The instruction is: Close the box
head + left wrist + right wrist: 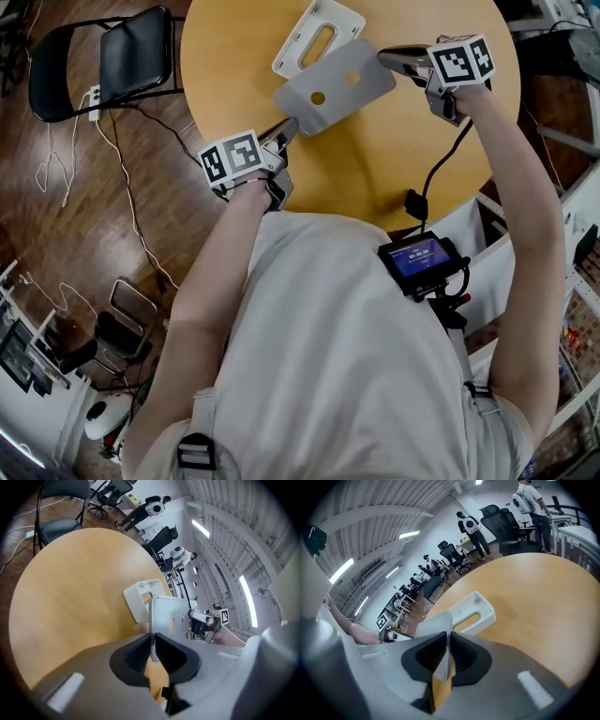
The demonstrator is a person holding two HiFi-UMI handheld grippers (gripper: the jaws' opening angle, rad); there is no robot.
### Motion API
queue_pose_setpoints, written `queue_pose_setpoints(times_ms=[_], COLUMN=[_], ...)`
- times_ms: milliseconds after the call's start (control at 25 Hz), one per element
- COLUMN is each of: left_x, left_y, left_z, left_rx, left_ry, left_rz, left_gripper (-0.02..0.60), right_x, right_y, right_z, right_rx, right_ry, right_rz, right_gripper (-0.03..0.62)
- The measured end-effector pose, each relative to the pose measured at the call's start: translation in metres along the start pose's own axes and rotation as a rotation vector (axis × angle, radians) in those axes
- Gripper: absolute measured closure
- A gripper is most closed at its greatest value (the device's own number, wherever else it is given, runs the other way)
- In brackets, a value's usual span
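A flat grey lid [335,105] with two small holes hangs tilted above the round wooden table [394,159]. My left gripper [284,129] is shut on its near-left corner, and my right gripper [386,57] is shut on its far-right corner. The white box base [319,36] with a long slot lies on the table just beyond the lid. In the left gripper view the lid [169,616] stands edge-on between the pads of my left gripper [152,649], with the box base [140,597] behind it. In the right gripper view my right gripper [447,654] pinches the lid [433,624] in front of the box base [474,612].
A black chair [112,58] stands left of the table, with white cables [112,159] trailing over the wooden floor. A black cable plug [415,202] rests at the table's near edge. Office chairs [501,527] and people [468,529] stand far behind the table.
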State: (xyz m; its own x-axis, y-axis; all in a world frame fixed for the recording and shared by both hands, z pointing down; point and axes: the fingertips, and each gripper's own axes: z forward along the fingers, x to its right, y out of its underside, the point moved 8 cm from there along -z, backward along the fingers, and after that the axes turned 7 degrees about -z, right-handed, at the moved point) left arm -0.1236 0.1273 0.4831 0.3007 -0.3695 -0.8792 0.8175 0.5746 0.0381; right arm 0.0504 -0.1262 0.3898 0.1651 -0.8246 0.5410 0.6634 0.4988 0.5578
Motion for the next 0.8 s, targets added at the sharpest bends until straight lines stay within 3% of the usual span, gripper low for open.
queue_pose_setpoints(times_ms=[160, 520, 800], left_x=[0.035, 0.044, 0.048], left_y=[0.027, 0.001, -0.007], left_z=[0.007, 0.026, 0.026], left_rx=[0.015, 0.031, 0.053], left_ry=[0.038, 0.068, 0.057], left_rz=[-0.05, -0.154, -0.191], left_gripper=[0.551, 0.551, 0.552], right_x=[-0.008, 0.035, 0.048], right_y=[-0.01, -0.069, -0.079], right_z=[-0.038, 0.0, 0.02], right_rx=[-0.001, -0.049, -0.066], right_ry=[0.012, -0.019, -0.021], right_rz=[-0.024, -0.055, -0.07], right_gripper=[0.572, 0.579, 0.577])
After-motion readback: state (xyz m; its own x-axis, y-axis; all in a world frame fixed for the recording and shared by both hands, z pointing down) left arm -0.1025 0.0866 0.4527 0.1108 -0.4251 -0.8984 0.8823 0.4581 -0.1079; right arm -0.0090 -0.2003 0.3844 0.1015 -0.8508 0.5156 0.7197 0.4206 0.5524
